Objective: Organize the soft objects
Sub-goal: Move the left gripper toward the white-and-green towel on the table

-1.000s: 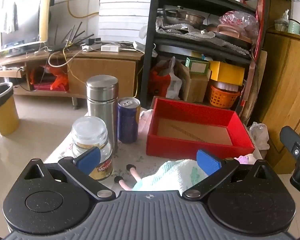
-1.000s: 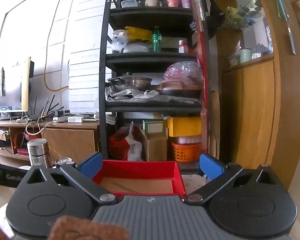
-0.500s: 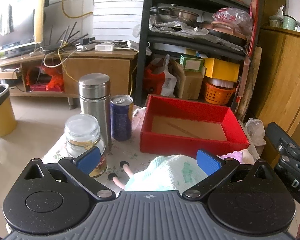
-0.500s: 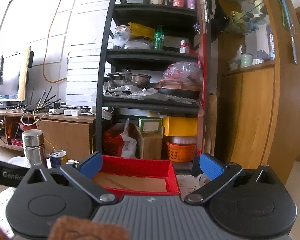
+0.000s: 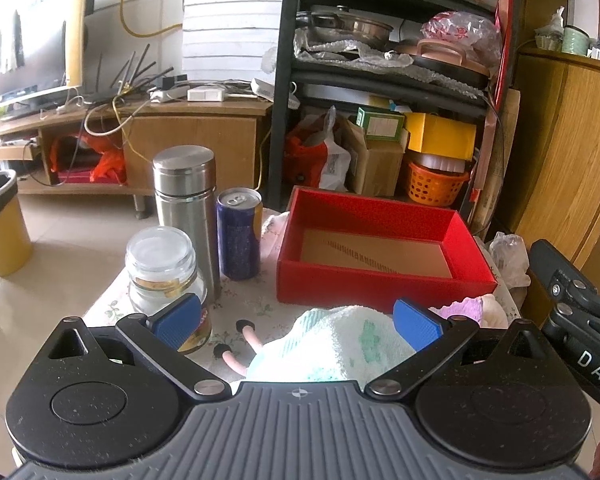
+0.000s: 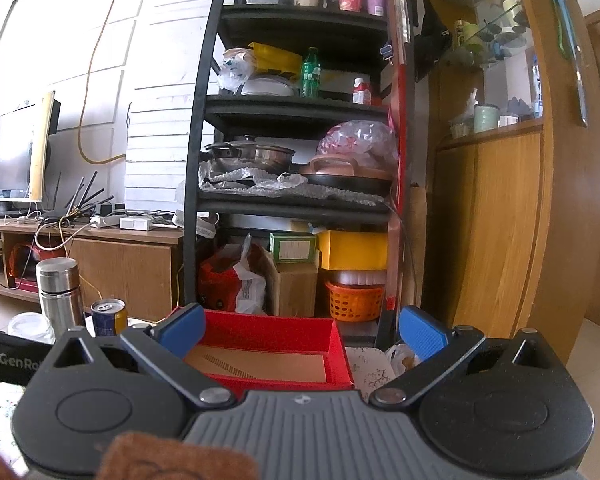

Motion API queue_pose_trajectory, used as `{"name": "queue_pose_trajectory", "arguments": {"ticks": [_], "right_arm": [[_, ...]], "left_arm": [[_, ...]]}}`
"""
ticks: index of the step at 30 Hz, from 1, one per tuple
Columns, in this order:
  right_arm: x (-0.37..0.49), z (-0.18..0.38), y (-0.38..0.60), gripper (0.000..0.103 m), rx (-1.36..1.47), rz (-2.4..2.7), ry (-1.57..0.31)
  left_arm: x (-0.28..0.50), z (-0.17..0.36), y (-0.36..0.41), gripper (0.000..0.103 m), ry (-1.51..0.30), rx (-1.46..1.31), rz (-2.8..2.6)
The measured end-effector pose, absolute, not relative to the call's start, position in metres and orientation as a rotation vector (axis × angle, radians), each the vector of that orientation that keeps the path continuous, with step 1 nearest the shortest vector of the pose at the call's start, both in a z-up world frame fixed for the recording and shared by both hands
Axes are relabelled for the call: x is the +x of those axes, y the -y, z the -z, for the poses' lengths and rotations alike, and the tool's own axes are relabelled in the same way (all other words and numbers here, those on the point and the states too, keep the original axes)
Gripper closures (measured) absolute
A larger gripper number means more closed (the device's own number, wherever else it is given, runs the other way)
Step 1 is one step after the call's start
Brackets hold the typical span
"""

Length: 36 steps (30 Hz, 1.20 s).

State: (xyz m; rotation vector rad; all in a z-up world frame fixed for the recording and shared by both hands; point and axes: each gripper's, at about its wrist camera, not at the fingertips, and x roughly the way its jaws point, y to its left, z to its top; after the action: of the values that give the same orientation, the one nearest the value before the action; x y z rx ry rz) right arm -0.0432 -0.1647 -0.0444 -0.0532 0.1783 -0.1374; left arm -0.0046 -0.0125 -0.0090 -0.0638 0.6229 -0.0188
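An empty red box (image 5: 384, 254) with a cardboard floor stands on the flowered tablecloth (image 5: 256, 304), also in the right wrist view as the red box (image 6: 268, 340). A white and mint soft towel (image 5: 340, 344) lies just under my left gripper (image 5: 298, 322), which stands open above it, pads apart on either side. Pink toy legs with black feet (image 5: 240, 340) stick out beside the towel. A pink and cream soft toy (image 5: 476, 310) lies right of it. My right gripper (image 6: 302, 328) is open and empty, facing the box. A brown fuzzy thing (image 6: 172, 456) fills the bottom edge.
A steel flask (image 5: 186, 208), a blue can (image 5: 239, 236) and a glass jar (image 5: 164, 272) stand left of the box. The right gripper's body (image 5: 580, 320) shows at the right edge. A black shelf rack (image 6: 296, 152), a wooden cabinet (image 5: 572, 152) and a yellow bin (image 5: 0, 228) stand around.
My left gripper has shifted so the box and towel sit more centred and closer. The right gripper has dipped a little, showing more of the box floor. Both stay open.
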Motion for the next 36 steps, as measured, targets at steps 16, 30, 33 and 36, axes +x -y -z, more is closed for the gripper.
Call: {"name": "queue_pose_trajectory", "arguments": {"ticks": [16, 30, 33, 36], "right_arm": [[-0.0403, 0.0461, 0.1630, 0.025, -0.047, 0.140, -0.197], [-0.0395, 0.0466, 0.1629, 0.025, -0.042, 0.140, -0.200], [-0.0402, 0.0471, 0.1631, 0.025, -0.043, 0.142, -0.199], [-0.0405, 0.0474, 0.1636, 0.025, -0.043, 0.141, -0.197]], "left_arm": [[-0.0041, 0.0117, 0.0116, 0.005, -0.628, -0.060, 0.017], [-0.0035, 0.0113, 0.0119, 0.005, -0.628, -0.059, 0.017], [-0.0030, 0.0110, 0.0119, 0.005, -0.627, -0.057, 0.017], [-0.0028, 0.0112, 0.0127, 0.005, -0.628, -0.057, 0.019]]}}
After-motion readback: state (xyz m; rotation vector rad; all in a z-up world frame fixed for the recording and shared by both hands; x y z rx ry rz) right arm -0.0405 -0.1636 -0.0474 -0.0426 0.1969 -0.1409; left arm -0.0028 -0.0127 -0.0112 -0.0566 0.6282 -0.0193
